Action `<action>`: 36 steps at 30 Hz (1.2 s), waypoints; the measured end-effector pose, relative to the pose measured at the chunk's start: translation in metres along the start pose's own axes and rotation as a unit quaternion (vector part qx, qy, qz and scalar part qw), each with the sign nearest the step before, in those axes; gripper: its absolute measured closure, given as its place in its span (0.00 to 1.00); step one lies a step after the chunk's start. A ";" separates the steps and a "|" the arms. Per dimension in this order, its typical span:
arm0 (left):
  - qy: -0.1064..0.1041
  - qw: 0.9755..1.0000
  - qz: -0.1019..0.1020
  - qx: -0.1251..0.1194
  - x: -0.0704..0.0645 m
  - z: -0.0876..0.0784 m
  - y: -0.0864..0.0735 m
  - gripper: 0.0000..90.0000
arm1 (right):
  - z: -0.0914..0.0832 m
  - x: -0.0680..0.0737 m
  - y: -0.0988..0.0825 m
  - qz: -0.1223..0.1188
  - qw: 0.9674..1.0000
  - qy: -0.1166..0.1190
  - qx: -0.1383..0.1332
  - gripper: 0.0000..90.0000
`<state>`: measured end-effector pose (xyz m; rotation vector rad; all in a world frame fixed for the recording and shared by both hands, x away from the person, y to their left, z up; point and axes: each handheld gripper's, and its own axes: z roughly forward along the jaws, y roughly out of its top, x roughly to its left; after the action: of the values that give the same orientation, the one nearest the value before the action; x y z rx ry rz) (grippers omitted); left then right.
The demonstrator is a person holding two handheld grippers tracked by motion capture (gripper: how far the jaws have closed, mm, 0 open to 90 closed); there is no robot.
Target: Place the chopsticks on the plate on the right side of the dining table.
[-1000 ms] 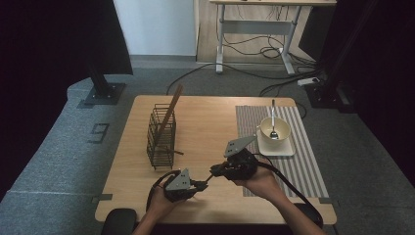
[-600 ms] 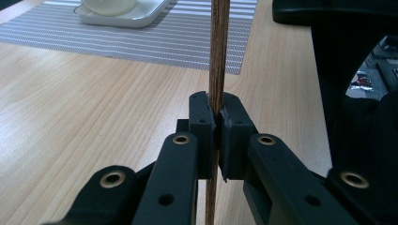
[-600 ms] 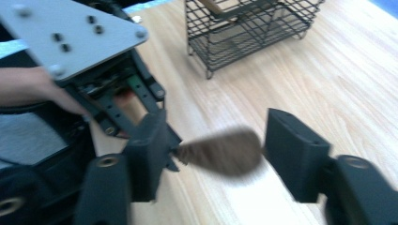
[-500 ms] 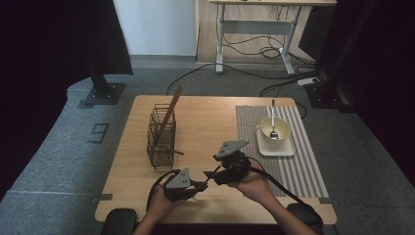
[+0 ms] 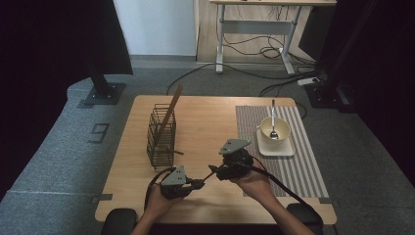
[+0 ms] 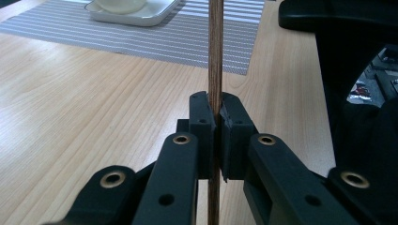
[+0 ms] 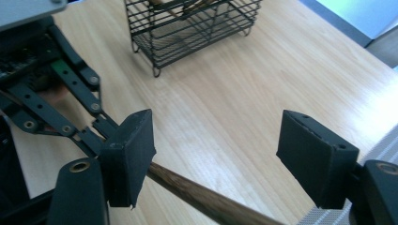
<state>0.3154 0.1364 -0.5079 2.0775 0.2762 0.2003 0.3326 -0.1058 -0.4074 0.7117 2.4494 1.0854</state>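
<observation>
Left hand-held gripper (image 6: 216, 126) clamps the chopstick (image 6: 216, 51); right hand-held gripper (image 7: 216, 159), jaws just opened, straddles it (wire basket (image 7: 187, 28) nearby).

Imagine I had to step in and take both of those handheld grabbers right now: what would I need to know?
Left gripper: shut on the wooden chopstick, holding it above the table.
Right gripper: its jaws have just been opening; they now stand wide, the chopstick running past one pad, unclamped.
Wire basket: on the table's left half, with more sticks standing in it.
Cup with spoon: on a saucer on the striped mat, to the right.
Done: the chopstick now rests with the left gripper alone.
Left: probably placing it in the basket.
</observation>
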 end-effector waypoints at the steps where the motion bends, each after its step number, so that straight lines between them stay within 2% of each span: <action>1: 0.002 1.000 0.001 0.001 0.000 -0.001 0.000 0.94 | -0.001 -0.002 -0.001 0.003 1.000 -0.002 -0.001 0.30; 8: 0.009 1.000 0.007 0.006 0.001 -0.002 0.000 0.94 | -0.003 -0.012 -0.011 0.002 0.999 -0.031 0.012 0.29; 13: 0.014 1.000 0.016 0.014 0.001 -0.002 0.000 0.94 | 0.000 -0.021 -0.023 0.014 0.999 -0.040 0.021 0.29; 16: 0.014 1.000 0.016 0.019 0.001 -0.001 0.000 0.94 | 0.002 -0.025 -0.028 0.021 0.999 -0.041 0.026 0.29; 20: 0.008 0.999 0.022 0.044 0.001 0.002 0.000 0.94 | 0.005 -0.028 -0.030 0.024 0.998 -0.036 0.034 0.28; 23: 0.002 0.998 0.021 0.063 0.002 0.005 -0.001 0.94 | 0.003 -0.028 -0.029 0.018 0.999 -0.016 0.036 0.24; 28: -0.008 0.996 0.024 0.086 0.001 0.009 -0.002 0.94 | 0.005 -0.023 -0.033 0.003 0.998 0.019 0.065 0.20; 32: -0.015 0.995 0.022 0.099 -0.002 0.014 -0.002 0.94 | 0.012 -0.016 -0.038 -0.017 0.993 0.068 0.090 0.19; 36: -0.022 0.994 0.024 0.106 -0.003 0.016 -0.001 0.94 | 0.021 -0.007 -0.042 -0.038 0.990 0.089 0.107 0.23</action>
<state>0.3164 0.1225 -0.5172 2.2987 0.2278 0.1591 0.3363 -0.1218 -0.4515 0.6011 2.7514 0.9000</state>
